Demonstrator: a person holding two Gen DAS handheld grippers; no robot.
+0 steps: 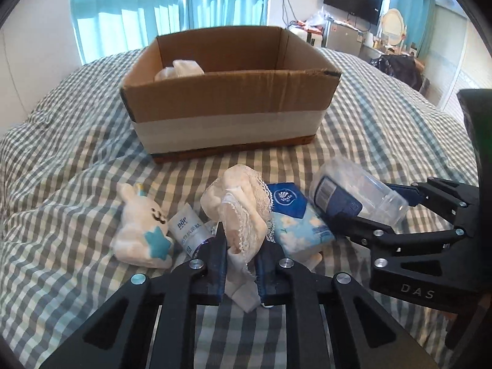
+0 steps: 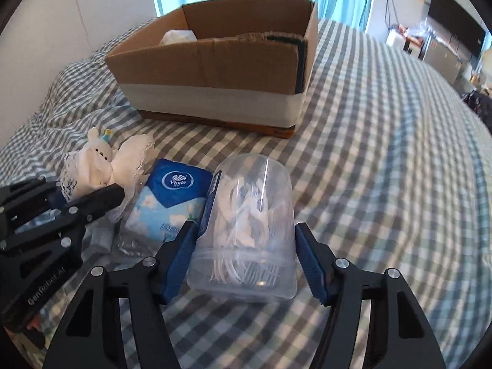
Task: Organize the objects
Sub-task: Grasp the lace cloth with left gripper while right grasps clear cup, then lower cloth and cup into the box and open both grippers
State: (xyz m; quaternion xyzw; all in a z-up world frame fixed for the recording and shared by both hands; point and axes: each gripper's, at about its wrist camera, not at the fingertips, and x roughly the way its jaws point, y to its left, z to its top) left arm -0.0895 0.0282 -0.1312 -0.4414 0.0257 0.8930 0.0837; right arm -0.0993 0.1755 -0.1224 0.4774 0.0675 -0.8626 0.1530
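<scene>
Counted one cardboard box (image 1: 227,98); one plush rabbit (image 1: 138,230); one tube (image 1: 189,230); one lace cloth (image 1: 243,212). Also one tissue pack (image 1: 295,215); one clear jar (image 2: 246,230); two grippers.

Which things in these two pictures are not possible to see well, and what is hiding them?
- Box contents: both views; the near wall hides all but a white bundle.
- Tube lower end: left wrist view; left claw covers it.
- Tissue pack small print: right wrist view; too blurred to read.
- Right claw grip on the jar: right wrist view; contact on the right side is unclear.
</scene>
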